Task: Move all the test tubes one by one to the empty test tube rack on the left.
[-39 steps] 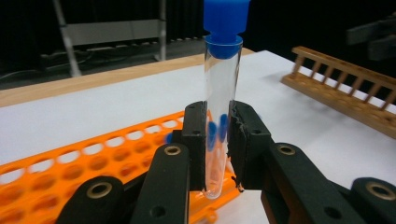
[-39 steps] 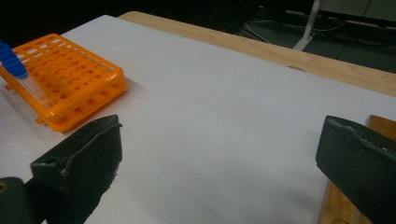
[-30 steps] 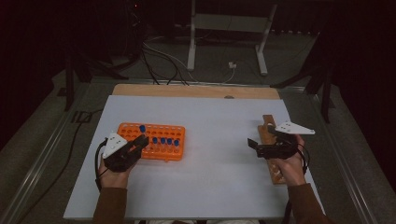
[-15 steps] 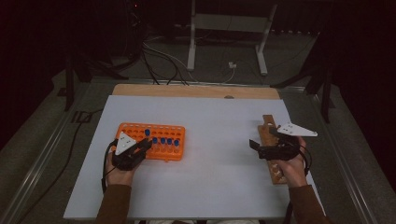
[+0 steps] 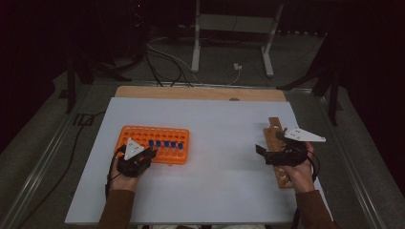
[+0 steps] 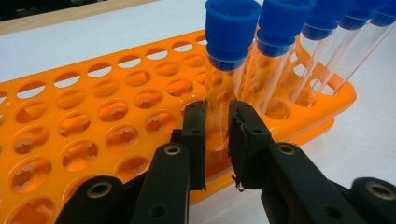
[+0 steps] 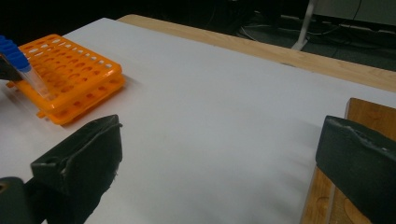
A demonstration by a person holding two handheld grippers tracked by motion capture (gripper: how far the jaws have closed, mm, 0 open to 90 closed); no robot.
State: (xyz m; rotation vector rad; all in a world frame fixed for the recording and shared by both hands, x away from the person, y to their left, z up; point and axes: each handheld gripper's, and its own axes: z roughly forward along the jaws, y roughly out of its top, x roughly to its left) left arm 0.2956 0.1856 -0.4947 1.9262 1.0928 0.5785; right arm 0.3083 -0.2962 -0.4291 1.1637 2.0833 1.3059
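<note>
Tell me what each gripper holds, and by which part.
Left gripper: a blue-capped test tube, clamped on its clear lower body over the orange rack. Right gripper: nothing, jaws wide open.

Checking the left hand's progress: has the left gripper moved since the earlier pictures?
Yes. The left gripper slid right along the orange tube rack's near edge.

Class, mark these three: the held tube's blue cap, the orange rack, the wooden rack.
blue cap [image 6: 232,35], left gripper view, cap's side wall
orange rack [image 5: 131,131], high view, bare top with empty holes
wooden rack [image 5: 274,129], high view, far end
</note>
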